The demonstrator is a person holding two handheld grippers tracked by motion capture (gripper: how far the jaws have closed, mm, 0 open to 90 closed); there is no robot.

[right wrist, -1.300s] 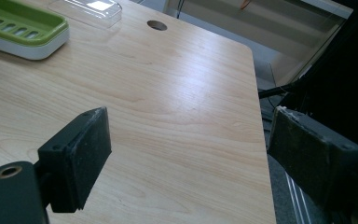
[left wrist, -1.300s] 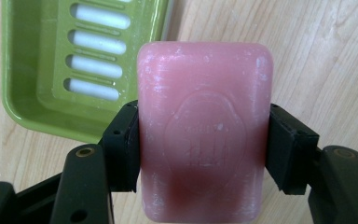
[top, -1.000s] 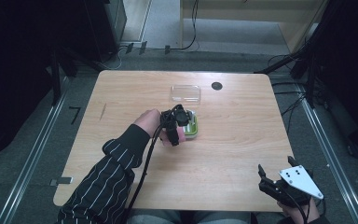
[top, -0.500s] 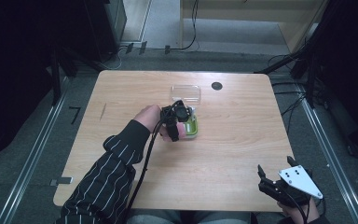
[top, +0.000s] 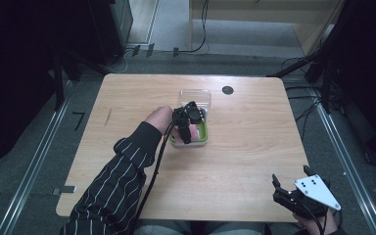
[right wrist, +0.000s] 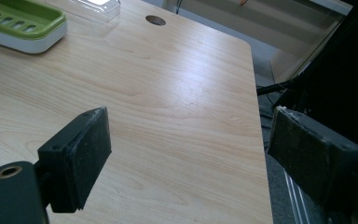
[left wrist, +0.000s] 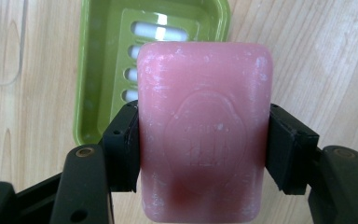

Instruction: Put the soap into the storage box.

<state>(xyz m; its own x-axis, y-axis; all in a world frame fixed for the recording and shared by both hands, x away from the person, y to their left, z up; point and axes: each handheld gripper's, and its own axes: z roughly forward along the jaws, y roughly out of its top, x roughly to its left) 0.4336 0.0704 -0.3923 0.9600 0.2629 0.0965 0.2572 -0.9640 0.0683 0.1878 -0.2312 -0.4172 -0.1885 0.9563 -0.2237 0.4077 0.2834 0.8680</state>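
Left gripper view: left gripper point(left wrist: 203, 154) clamps pink rectangular soap bar point(left wrist: 204, 130) at frame centre, long axis pointing at green slotted plastic soap dish point(left wrist: 102, 51), upper left, just beyond. Right gripper point(right wrist: 191, 158) agape, idle.

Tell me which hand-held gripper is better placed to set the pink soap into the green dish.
The left. The left hand-held gripper is clamped on the pink soap directly over the green soap dish. The right hand-held gripper sits open near the table's near right corner, far from the dish.
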